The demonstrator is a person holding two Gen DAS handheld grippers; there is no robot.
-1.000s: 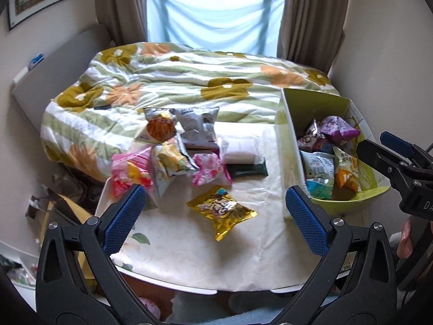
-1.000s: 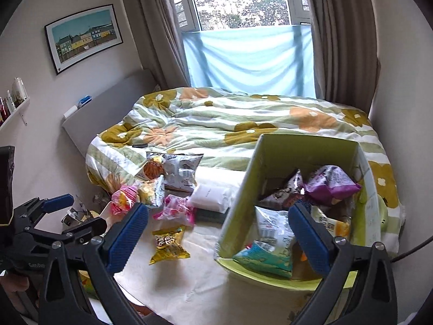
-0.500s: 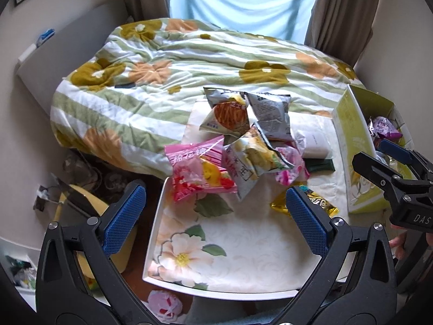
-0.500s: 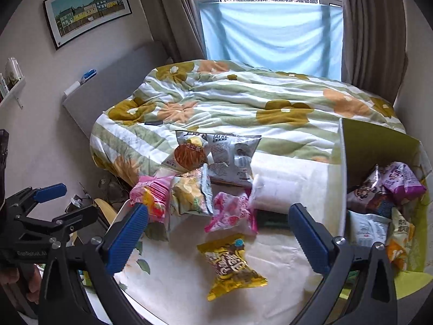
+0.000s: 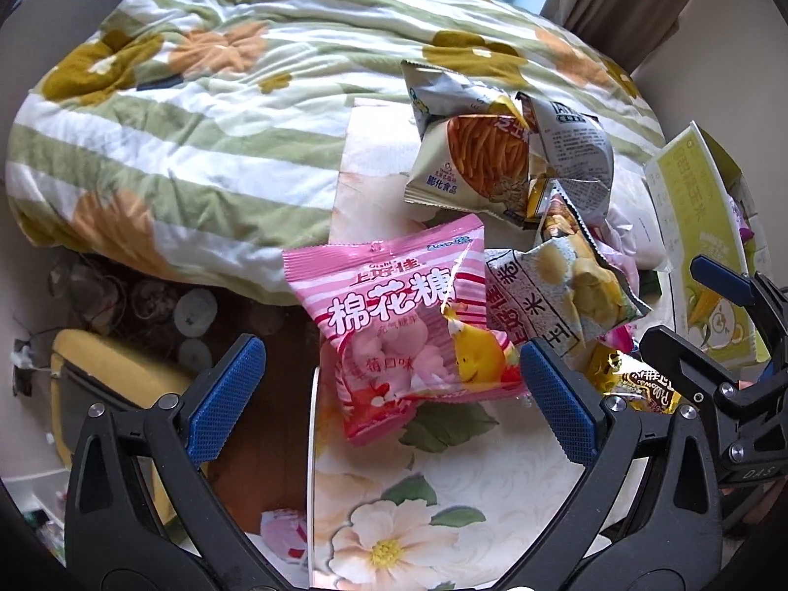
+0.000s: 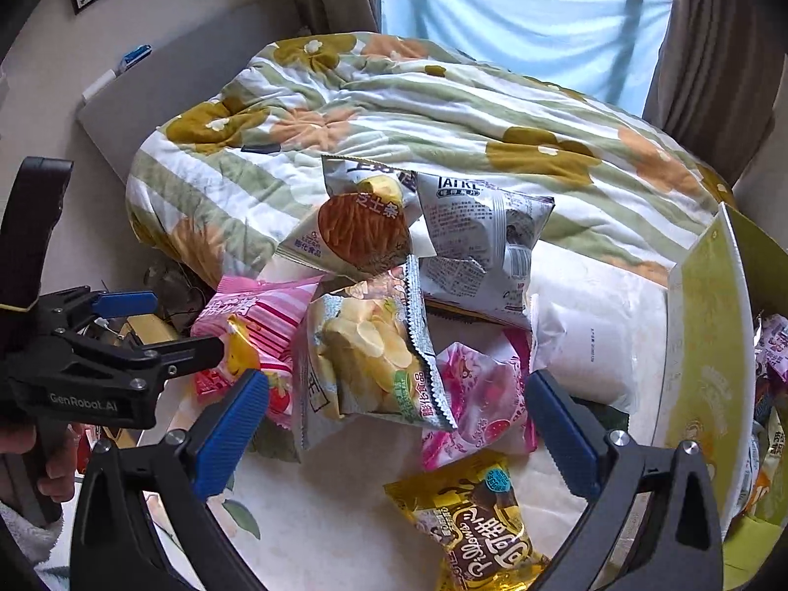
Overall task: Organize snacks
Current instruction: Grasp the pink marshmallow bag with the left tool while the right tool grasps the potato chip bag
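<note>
the left gripper [image 5: 389, 374], jaws spread, hung low in frame over the pink marshmallow bag [image 5: 409, 325], likely to grab it, while the right gripper [image 6: 394, 418] waited, equally spread and empty.

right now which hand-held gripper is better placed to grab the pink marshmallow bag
Left. The left hand-held gripper is open with the pink marshmallow bag centred between its fingers, while the right hand-held gripper frames the chip bag instead.
</note>
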